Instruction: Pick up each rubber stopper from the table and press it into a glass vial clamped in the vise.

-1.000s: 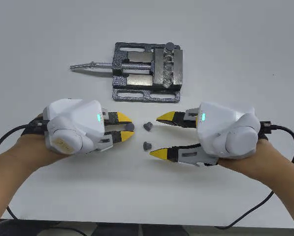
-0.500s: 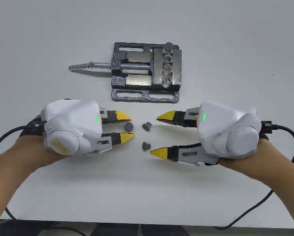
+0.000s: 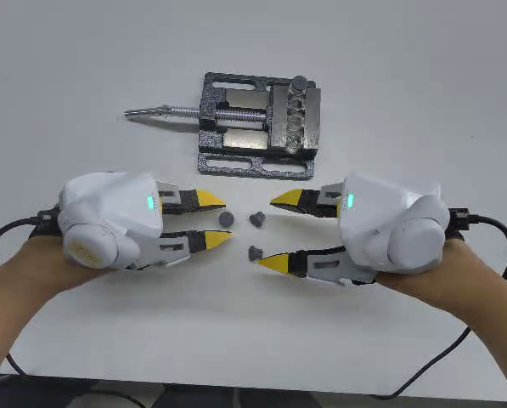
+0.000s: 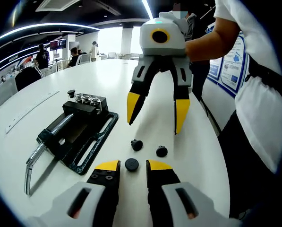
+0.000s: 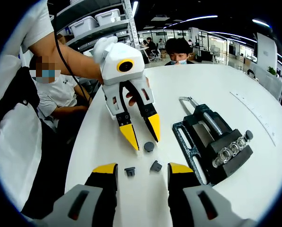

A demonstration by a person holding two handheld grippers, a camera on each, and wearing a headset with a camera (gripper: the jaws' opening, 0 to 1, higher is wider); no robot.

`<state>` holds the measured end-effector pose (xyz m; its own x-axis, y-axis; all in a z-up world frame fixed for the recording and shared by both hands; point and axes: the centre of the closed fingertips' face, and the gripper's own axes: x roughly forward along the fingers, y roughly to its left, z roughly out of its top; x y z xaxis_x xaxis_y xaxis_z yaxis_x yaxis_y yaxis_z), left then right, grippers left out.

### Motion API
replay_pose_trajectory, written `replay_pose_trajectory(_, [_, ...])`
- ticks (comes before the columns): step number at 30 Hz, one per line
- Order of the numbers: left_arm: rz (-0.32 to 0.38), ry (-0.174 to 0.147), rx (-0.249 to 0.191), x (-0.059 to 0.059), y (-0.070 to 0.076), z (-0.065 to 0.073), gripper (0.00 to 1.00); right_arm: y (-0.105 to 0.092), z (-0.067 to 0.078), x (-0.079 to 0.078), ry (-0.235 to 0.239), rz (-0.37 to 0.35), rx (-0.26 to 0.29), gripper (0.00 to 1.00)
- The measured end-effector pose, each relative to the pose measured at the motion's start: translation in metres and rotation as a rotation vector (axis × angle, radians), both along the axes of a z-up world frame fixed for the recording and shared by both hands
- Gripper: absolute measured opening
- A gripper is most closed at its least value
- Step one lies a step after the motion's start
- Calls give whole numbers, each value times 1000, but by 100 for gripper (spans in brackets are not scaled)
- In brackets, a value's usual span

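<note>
Three rubber stoppers (image 3: pixel 256 219) are lying on the white surface (image 3: pixel 83 85), near the vise (image 3: pixel 236 136). One is sitting between the tips of the spread left claw (image 3: pixel 227 220), and two are lying at the mouth of the wide-open right claw (image 3: pixel 266 232). They are probably light and squashy, so gripping across the broad head looks safest. The clear glass vials (image 3: pixel 297 115) are blurring together, making them hard to count.
</note>
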<state>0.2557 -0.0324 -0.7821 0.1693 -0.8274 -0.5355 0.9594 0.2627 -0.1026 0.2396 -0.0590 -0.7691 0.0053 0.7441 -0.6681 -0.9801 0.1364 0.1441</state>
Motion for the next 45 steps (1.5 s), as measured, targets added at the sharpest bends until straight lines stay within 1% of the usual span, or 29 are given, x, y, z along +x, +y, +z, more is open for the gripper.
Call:
replay_pose_trajectory(1, [6, 5, -10, 0, 1, 1, 21, 1, 0, 0, -3, 5, -3, 43])
replay_pose_trajectory(2, [6, 1, -21, 0, 2, 3, 22, 2, 1, 0, -5, 8, -5, 43])
replay_pose_trajectory(4, [10, 0, -26, 0, 5, 2, 25, 3, 1, -1, -9, 14, -9, 43])
replay_pose_trajectory(7, [22, 2, -46, 1, 9, 3, 28, 4, 0, 0, -17, 24, -25, 42])
replay_pose_trajectory(9, [31, 2, -88, 1, 9, 8, 31, 5, 0, -1, -22, 30, -34, 42])
replay_pose_trajectory(10, [40, 6, -106, 2, 10, 11, 33, 5, 0, -1, -28, 33, -47, 42])
replay_pose_trajectory(11, [41, 9, -110, 1, 12, 12, 34, 5, 0, -1, -33, 40, -56, 42])
replay_pose_trajectory(13, [47, 1, -124, 2, 14, 15, 37, 4, -1, 0, -51, 52, -91, 42])
replay_pose_trajectory(15, [46, 1, -136, 1, 17, 17, 38, 5, -2, 1, -59, 58, -118, 41])
replay_pose_trajectory(17, [51, -6, -142, 1, 20, 19, 39, 6, -2, 3, -70, 67, -144, 41])
replay_pose_trajectory(19, [56, -6, -147, 1, 22, 20, 39, 8, -1, 4, -75, 71, -149, 41])
replay_pose_trajectory(21, [61, -3, -162, 1, 24, 22, 40, 12, 0, 5, -74, 74, -154, 40])
replay_pose_trajectory(23, [68, -8, -175, 0, 27, 24, 41, 15, -1, 6, -79, 82, -161, 40])
replay_pose_trajectory(26, [71, -12, -178, 0, 30, 24, 41, 21, -3, 6, -86, 101, -173, 39])
replay_pose_trajectory(32, [84, -18, -181, -1, 38, 24, 41, 30, -10, 7, -100, 146, -222, 37])
replay_pose_trajectory(35, [92, -19, -182, -1, 43, 23, 40, 34, -12, 9, -121, 172, -247, 33])
replay_pose_trajectory(39, [104, -25, -188, 1, 46, 24, 40, 39, -13, 10, -126, 193, -269, 31])
replay_pose_trajectory(41, [105, -28, -189, 1, 47, 25, 40, 41, -14, 11, -140, 210, -289, 30])
replay_pose_trajectory(42, [106, -31, -188, 1, 48, 25, 40, 42, -15, 11, -152, 229, -306, 29])
replay_pose_trajectory(45, [110, -31, -195, 0, 51, 25, 40, 42, -19, 10, -167, 263, -346, 26])
